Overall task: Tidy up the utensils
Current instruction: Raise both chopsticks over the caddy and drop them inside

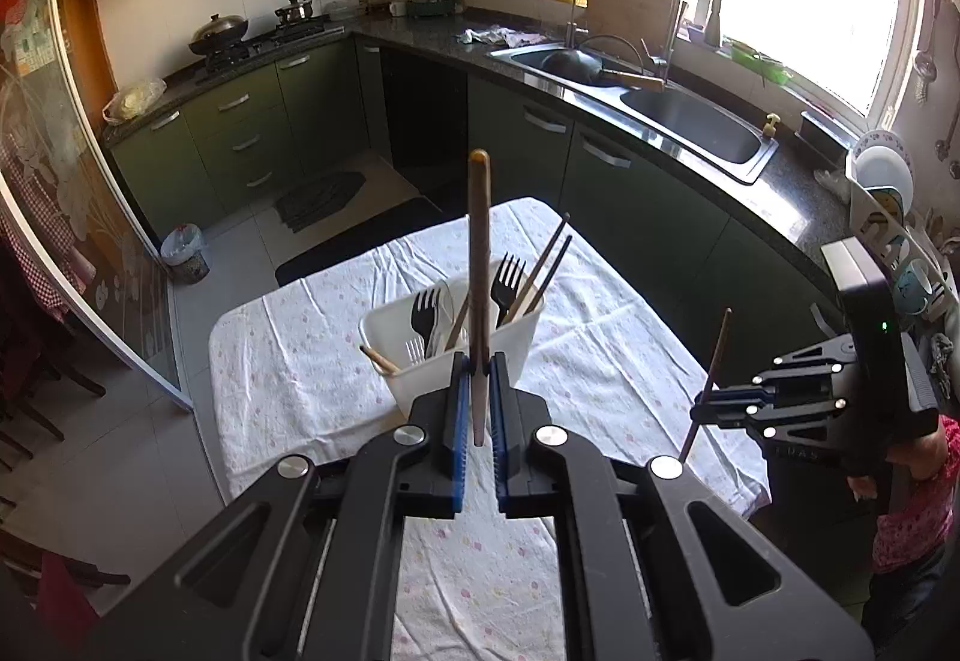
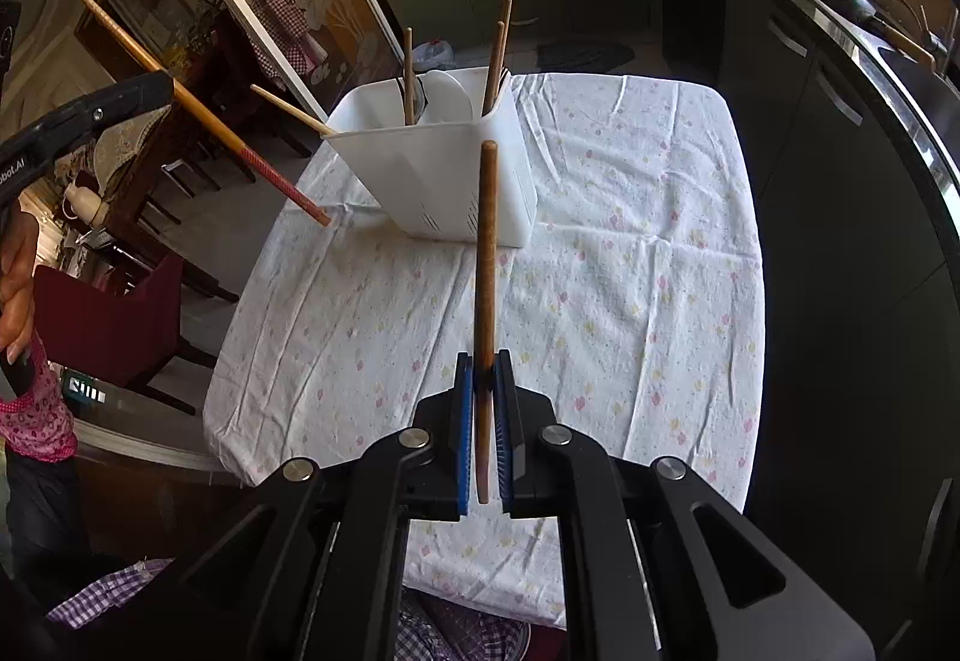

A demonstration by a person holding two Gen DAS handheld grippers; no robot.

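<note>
A white utensil holder (image 1: 456, 355) stands on the cloth-covered table (image 1: 600, 361), holding black forks (image 1: 507, 280), chopsticks (image 1: 543, 271) and a white spoon. My left gripper (image 1: 478, 367) is shut on an upright wooden chopstick (image 1: 479, 253), just in front of and above the holder. My right gripper (image 2: 483, 370) is shut on a brown chopstick (image 2: 486, 253), held above the table short of the holder (image 2: 438, 162). The right gripper shows in the left wrist view (image 1: 705, 409) at the right. The left gripper's chopstick (image 2: 198, 105) shows in the right wrist view at the left.
Green kitchen cabinets and a dark counter with a double sink (image 1: 660, 102) run behind the table. A dish rack (image 1: 888, 217) stands at the right. A stove with pots (image 1: 240, 36) is at the far left. A dark red chair (image 2: 114, 319) stands beside the table.
</note>
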